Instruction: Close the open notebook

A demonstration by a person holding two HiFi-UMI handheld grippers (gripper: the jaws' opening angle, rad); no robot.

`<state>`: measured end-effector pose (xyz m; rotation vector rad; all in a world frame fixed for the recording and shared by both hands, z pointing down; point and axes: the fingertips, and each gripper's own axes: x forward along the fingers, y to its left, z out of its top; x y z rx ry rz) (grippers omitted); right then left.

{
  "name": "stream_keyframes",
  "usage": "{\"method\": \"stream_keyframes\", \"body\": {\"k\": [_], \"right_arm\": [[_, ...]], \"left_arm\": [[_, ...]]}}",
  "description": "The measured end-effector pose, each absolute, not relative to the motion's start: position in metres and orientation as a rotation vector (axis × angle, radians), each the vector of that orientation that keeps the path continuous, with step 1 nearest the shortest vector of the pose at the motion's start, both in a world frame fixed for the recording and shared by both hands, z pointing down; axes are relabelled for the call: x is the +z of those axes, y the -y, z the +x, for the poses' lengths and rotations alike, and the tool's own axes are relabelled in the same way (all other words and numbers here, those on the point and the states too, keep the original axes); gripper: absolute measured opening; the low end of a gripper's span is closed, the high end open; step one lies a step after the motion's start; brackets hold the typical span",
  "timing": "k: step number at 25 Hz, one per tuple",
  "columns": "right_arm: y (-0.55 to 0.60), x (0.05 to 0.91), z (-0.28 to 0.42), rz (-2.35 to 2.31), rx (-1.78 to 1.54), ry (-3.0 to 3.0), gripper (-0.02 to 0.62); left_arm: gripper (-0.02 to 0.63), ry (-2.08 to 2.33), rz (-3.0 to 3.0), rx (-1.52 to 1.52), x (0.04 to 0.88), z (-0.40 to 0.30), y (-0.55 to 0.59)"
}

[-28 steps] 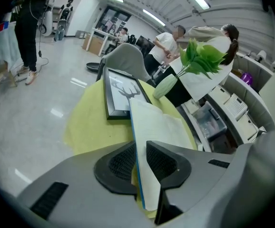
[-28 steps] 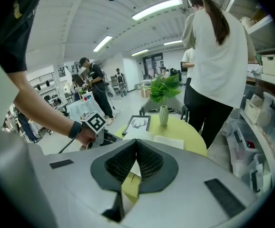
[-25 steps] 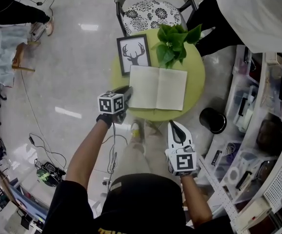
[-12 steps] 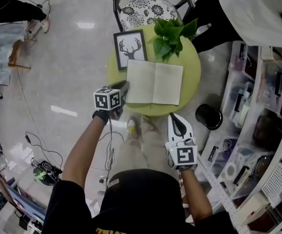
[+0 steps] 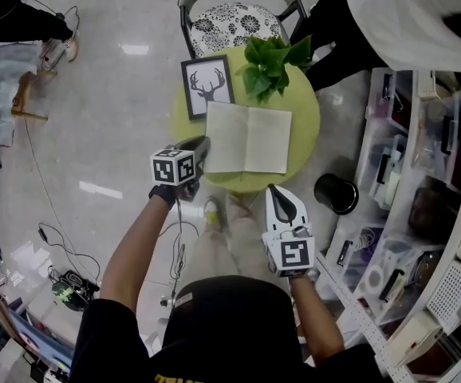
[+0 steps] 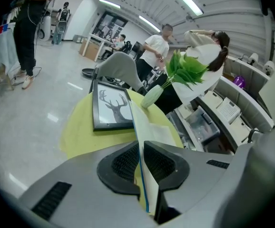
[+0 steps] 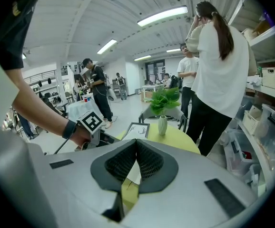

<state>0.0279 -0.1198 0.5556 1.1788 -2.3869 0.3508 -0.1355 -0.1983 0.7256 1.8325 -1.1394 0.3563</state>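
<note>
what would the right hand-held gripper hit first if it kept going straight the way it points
Probably the near rim of the green table, just ahead of the right hand-held gripper. The right page of the open notebook lies just beyond it. Depth is unclear.

Colours on the counter (image 5: 304, 130)
It was yellow-green; the notebook (image 5: 248, 140) had cream pages and a blue cover edge; the picture frame (image 5: 207, 86) was black, the plant (image 5: 269, 66) green.
</note>
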Motion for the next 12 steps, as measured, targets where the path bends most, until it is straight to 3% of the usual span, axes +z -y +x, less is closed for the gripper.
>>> {"method": "stream_keyframes", "body": {"k": [12], "right_arm": [[0.118,0.548,0.037,1.224,0.347,2.383,0.002]], "left_arm": [[0.043,1.117,1.875,0.34,0.705,-0.119,0.199]]}}
